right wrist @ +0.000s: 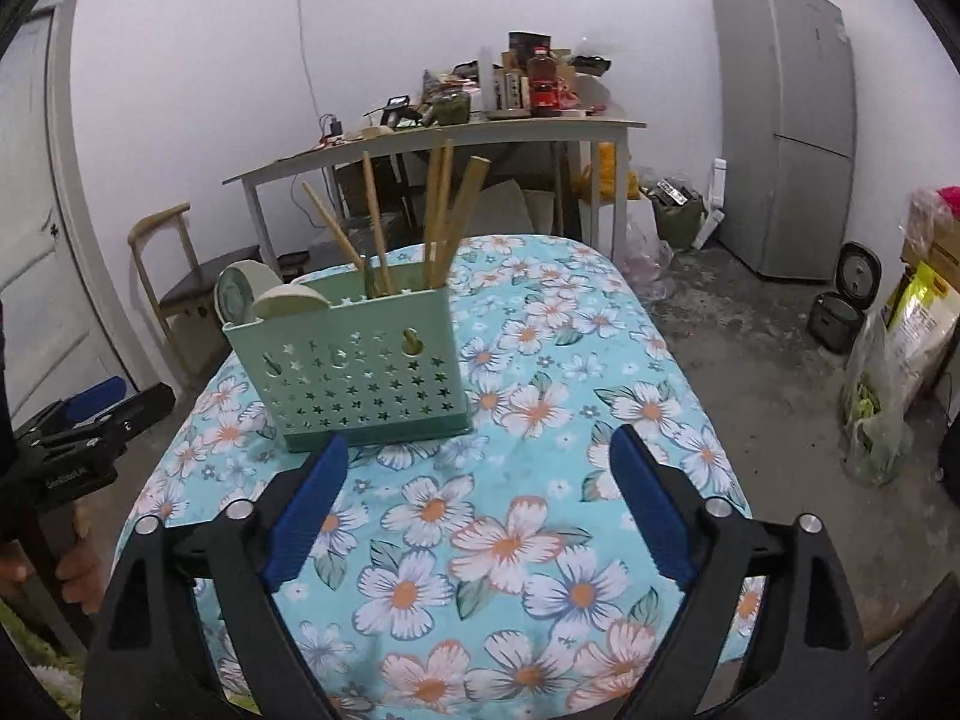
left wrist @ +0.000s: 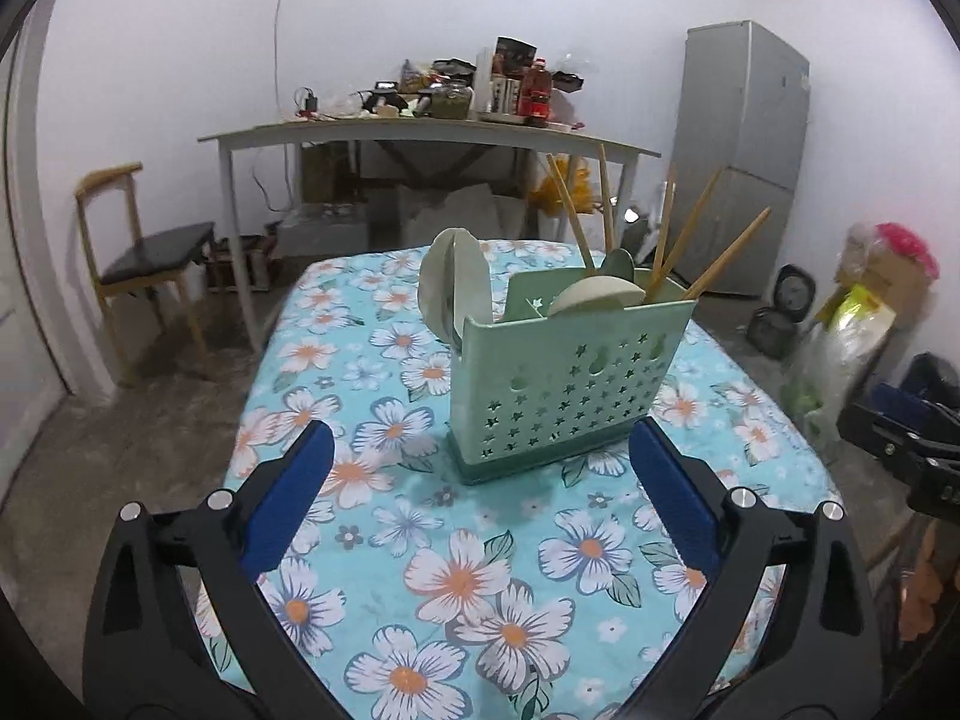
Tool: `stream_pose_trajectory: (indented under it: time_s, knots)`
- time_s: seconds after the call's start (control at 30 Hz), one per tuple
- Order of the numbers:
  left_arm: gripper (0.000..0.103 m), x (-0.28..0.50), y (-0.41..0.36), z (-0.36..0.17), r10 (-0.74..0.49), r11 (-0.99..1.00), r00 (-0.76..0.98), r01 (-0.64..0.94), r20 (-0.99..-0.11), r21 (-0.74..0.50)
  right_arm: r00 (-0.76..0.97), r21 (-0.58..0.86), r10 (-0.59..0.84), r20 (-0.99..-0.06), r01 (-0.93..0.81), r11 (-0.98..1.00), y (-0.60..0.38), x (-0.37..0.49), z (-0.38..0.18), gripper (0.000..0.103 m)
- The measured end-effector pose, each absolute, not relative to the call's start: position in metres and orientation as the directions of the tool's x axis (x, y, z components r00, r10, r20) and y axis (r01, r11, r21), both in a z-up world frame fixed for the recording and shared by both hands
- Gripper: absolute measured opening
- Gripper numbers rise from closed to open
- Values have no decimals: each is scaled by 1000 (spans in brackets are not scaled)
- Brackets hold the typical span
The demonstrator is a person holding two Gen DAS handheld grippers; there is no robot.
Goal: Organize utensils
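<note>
Two claws face a bench (left wrist: 372, 540) draped in a turquoise cloth printed with white and orange flowers. On the cloth stands a pale green utensil holder (left wrist: 564, 384), upright, its near wall pierced with star-shaped holes. Several wooden chopsticks (left wrist: 690, 228) lean out of its right compartment at differing angles, and one pale spoon bowl (left wrist: 594, 294) rises above the rim near the middle. Two more pale spoon heads (left wrist: 450, 282) project at the holder's far left end; whether they sit inside it or just behind it cannot be told. Left claw (left wrist: 480, 456): jaws spread wide, nothing between the blue pads (left wrist: 288, 498), the holder lying just beyond the fingertips and apart from them. Right claw (right wrist: 480, 456): jaws likewise spread wide and empty, with the holder (right wrist: 354, 360) ahead and to the left, close to the left pad (right wrist: 306, 516) but not touched by it. Each claw shows at the edge of the other's view, beside the bench. Beyond the bench stand a cluttered side table (left wrist: 420, 135), a wooden chair (left wrist: 144, 258) at far left, and a grey refrigerator (left wrist: 744, 150) at far right.
</note>
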State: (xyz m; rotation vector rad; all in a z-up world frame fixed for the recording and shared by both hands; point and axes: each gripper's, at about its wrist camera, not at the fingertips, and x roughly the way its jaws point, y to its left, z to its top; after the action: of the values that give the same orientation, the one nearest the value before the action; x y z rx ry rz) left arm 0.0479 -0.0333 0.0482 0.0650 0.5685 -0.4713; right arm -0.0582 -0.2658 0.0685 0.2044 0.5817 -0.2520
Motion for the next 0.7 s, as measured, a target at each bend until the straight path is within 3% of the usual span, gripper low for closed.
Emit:
stream_pose_trajectory:
  time_s: [0.27,0.7]
  knots:
    - [95,30,-47,50,-308,938,799,345,-516,-26,802,80,-183,-568,275,958,-270,-63,63,95]
    - [95,41,-47,42,-218,971,762,230,-610,-60,785,52,-248,-568,334,941,-273,-59,55,97]
